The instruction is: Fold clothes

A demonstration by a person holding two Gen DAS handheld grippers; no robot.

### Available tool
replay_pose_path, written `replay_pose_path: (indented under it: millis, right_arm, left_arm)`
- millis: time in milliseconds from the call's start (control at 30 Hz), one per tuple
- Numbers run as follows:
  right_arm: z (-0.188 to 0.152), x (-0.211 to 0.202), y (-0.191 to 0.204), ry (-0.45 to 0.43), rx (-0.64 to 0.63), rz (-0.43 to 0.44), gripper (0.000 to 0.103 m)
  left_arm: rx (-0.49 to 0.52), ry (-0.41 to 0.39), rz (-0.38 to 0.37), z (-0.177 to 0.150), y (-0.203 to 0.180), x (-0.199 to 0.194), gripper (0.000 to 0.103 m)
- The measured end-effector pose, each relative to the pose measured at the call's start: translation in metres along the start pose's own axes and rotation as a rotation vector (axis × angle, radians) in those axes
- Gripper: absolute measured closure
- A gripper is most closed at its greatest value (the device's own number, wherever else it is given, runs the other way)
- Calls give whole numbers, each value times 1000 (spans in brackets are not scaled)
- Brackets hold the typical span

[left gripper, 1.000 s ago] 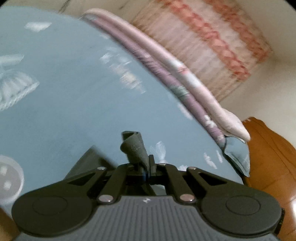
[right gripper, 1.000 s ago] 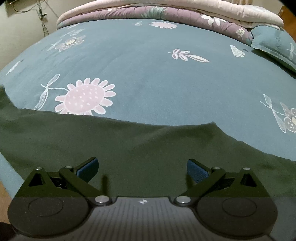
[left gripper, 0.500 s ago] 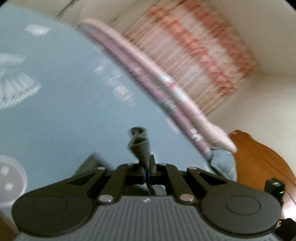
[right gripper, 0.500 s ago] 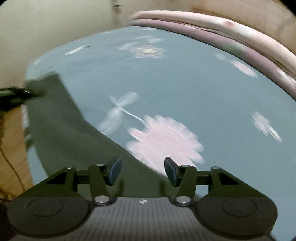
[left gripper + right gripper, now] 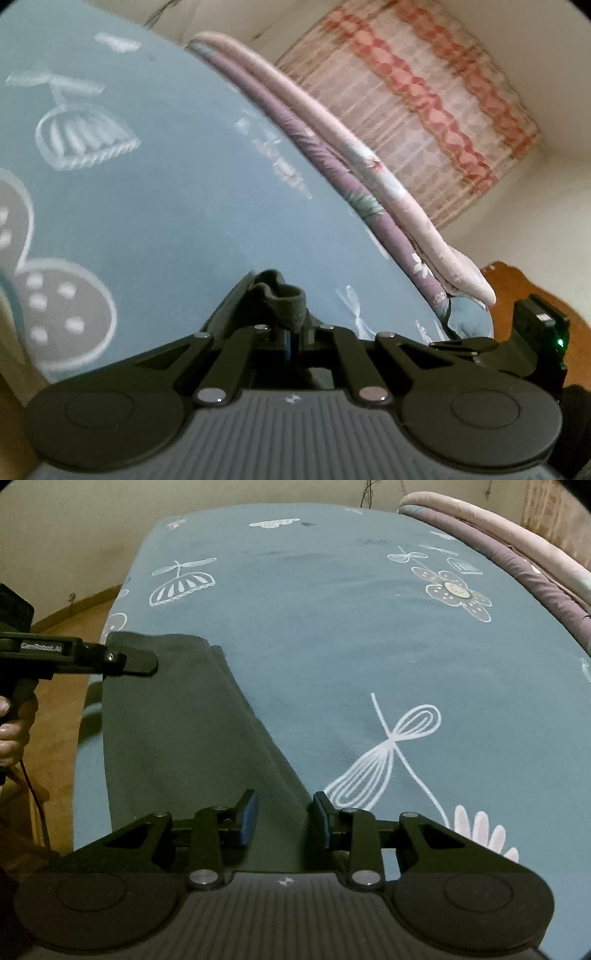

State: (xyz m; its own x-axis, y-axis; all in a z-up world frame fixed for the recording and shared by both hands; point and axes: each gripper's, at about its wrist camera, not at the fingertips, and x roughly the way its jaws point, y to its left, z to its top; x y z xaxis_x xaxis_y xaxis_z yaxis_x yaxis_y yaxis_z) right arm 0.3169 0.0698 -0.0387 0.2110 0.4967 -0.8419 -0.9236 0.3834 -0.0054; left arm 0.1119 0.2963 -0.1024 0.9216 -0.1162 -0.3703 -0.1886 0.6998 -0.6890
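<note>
Fingers of the right gripper (image 5: 283, 821) stand parted at the bottom centre of its view, blue pads either side of the near end of a dark green garment (image 5: 177, 738), not pinching it. That garment lies as a long folded strip on the blue floral bedsheet (image 5: 332, 646), running toward the upper left of the frame, where the left gripper (image 5: 147, 661) is clamped on its far corner. In the left wrist view, a bunched tuft of cloth sticks up between the closed fingers. Rolled pink and purple quilts (image 5: 332, 155) lie beyond, before a patterned curtain (image 5: 424, 92).
</note>
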Motion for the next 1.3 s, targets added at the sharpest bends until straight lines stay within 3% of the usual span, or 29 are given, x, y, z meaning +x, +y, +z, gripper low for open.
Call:
replay_pose_path:
  millis: [200,267,400,533,667,833,933,1000,1133,1300]
  right_arm:
    - [-12,-19,-5,-4,37,-29,64]
    - [-18,-28,-7,-7,51,-41,64]
    - [-36,-47,-5,2,62,-19,64]
    - [-48,-58,14,8,16,104,64]
    - [-54,-60,45,6,-65,245,64]
    - [-53,-32,63,18,-106,218,64]
    - [-55,-17,58,17,-23,269,54]
    - [-56,-23,62,25,-26,302,54]
    - [-62,-41,59,12,-24,265,55]
    - [-82,-76,25,-23,112,103,53]
  left_arm:
    - [47,-74,114,31,0,-25,90]
    - [72,-76,117,38,-5,-32,85]
    - [161,53,30,22,-35,-15,74]
    - [248,198,-59,1,-65,8,70]
    - [279,282,-29,-15,-67,40,70]
    - [252,303,30,-11,-57,55,67]
    - [269,284,84,-7,-53,48,67]
    - [270,287,96,-3,-52,43,67]
    - [290,302,72,-1,-69,36,64]
    - [380,379,-113,-29,-115,56,52]
